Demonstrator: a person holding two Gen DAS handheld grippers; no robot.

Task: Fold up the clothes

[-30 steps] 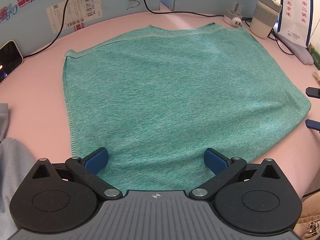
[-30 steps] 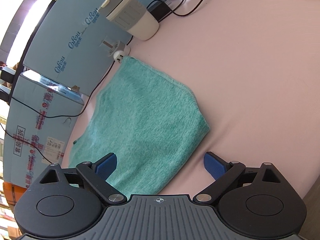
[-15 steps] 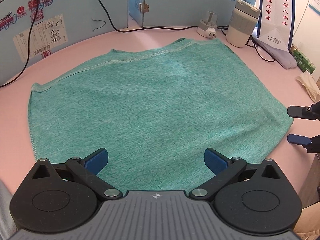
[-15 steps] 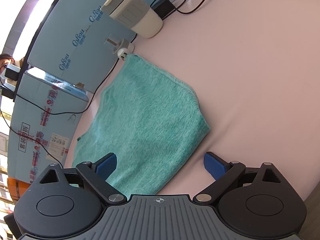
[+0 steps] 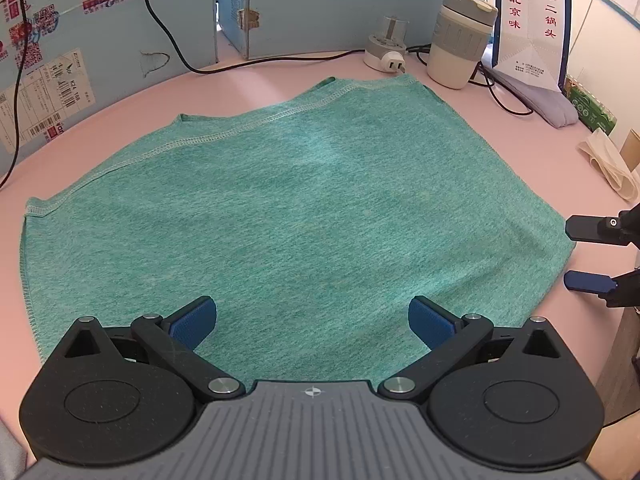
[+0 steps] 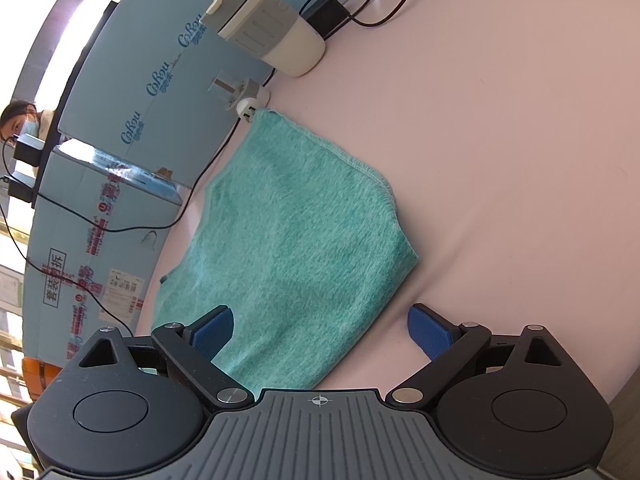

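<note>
A green knit garment (image 5: 288, 208) lies flat and folded on the pink table (image 5: 248, 84); its stitched hem runs along the far edge. My left gripper (image 5: 312, 320) hovers open over the garment's near edge, nothing between its blue pads. My right gripper (image 5: 570, 254) shows at the right border of the left wrist view, open, beside the garment's right corner. In the right wrist view the right gripper (image 6: 320, 330) stands open around that corner of the garment (image 6: 288, 240), one pad over the cloth, the other over bare table.
A grey-and-cream lidded cup (image 5: 460, 40), a white plug adapter (image 5: 386, 54) and black cables stand at the back. Blue cardboard panels (image 5: 340, 4) wall the far side. A grey cloth pouch (image 5: 540, 100) and beige cloth (image 5: 612, 164) lie at the right. A person (image 6: 20, 120) is beyond the panels.
My left gripper has shifted right and back, so more of the back wall shows. My right gripper has crept closer to the garment's right corner. Both stay open.
</note>
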